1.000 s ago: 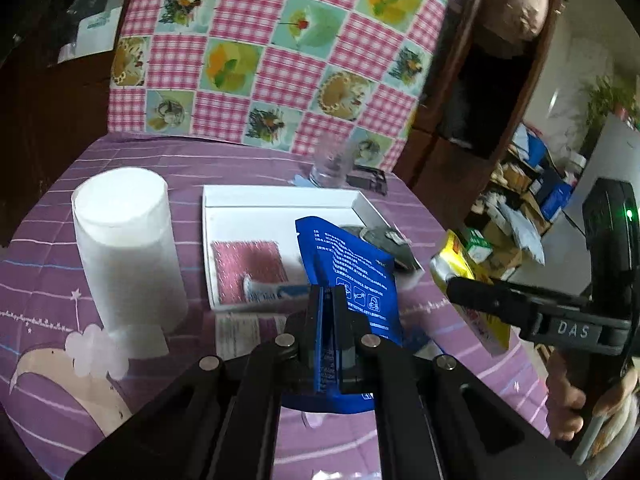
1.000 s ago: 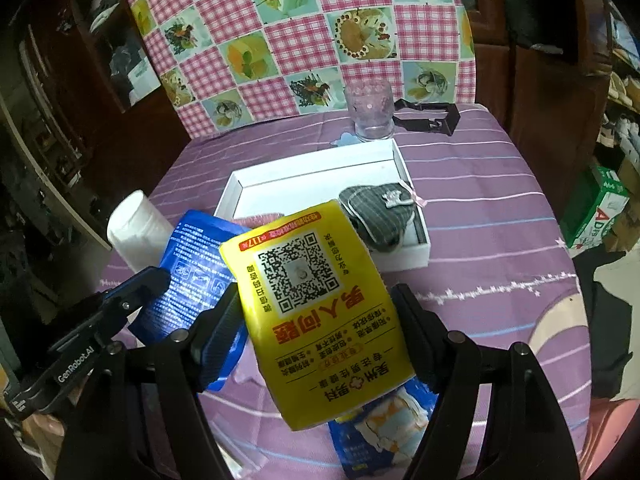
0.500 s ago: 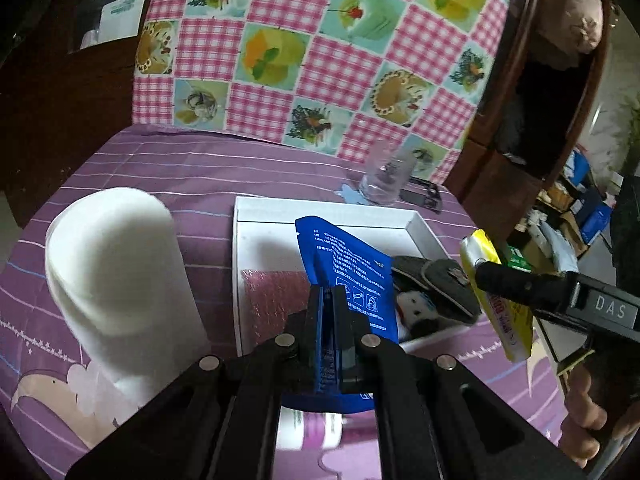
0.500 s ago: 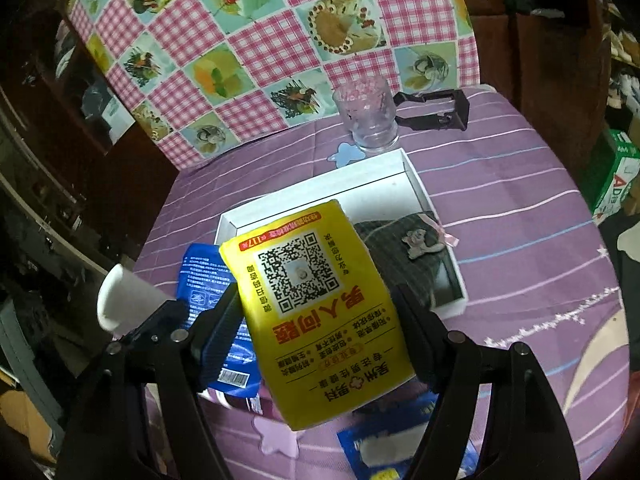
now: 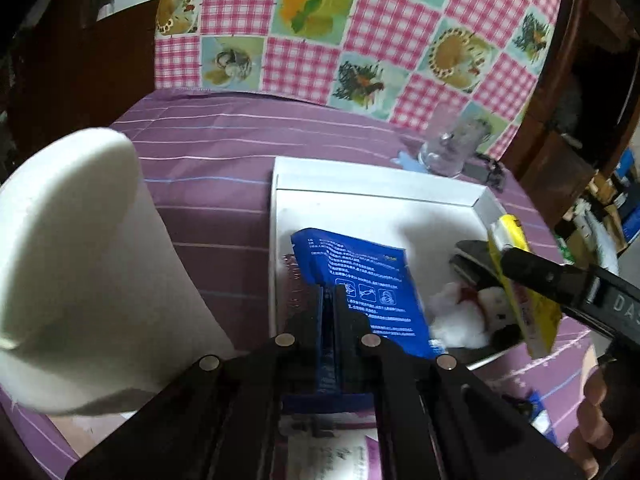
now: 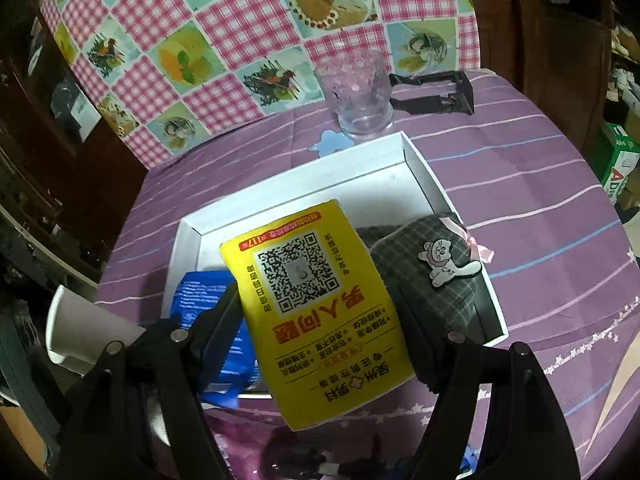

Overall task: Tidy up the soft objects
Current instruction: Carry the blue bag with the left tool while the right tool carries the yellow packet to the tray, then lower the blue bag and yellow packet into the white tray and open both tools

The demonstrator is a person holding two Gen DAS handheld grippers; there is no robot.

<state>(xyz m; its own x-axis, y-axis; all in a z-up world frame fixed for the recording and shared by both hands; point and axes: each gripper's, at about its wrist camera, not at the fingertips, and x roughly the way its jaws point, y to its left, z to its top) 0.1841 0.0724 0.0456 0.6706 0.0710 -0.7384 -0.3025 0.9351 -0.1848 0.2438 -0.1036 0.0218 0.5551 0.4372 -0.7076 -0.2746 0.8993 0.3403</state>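
My left gripper (image 5: 330,294) is shut on the lower edge of a blue printed packet (image 5: 360,276), held upright over the near left part of the white tray (image 5: 360,184). My right gripper (image 6: 320,320) is shut on a yellow packet (image 6: 316,300) with a QR code, its fingers (image 6: 224,312) pressing the packet's two sides, above the tray's (image 6: 300,176) near half. In the left wrist view the yellow packet (image 5: 520,280) hangs edge-on at the right. A grey plaid pouch (image 6: 432,272) with a cat patch lies in the tray's right side, and a white plush thing (image 5: 456,316) beside it.
A tall white roll (image 5: 80,260) stands on the purple cloth just left of the tray. A clear glass (image 6: 360,92) and a black clip-like object (image 6: 436,92) sit behind the tray. A checked chair back rises at the table's far edge. More packets lie near the front.
Both grippers have moved forward and down toward the tray with their packets still held. The tray and the white roll now look closer and larger.
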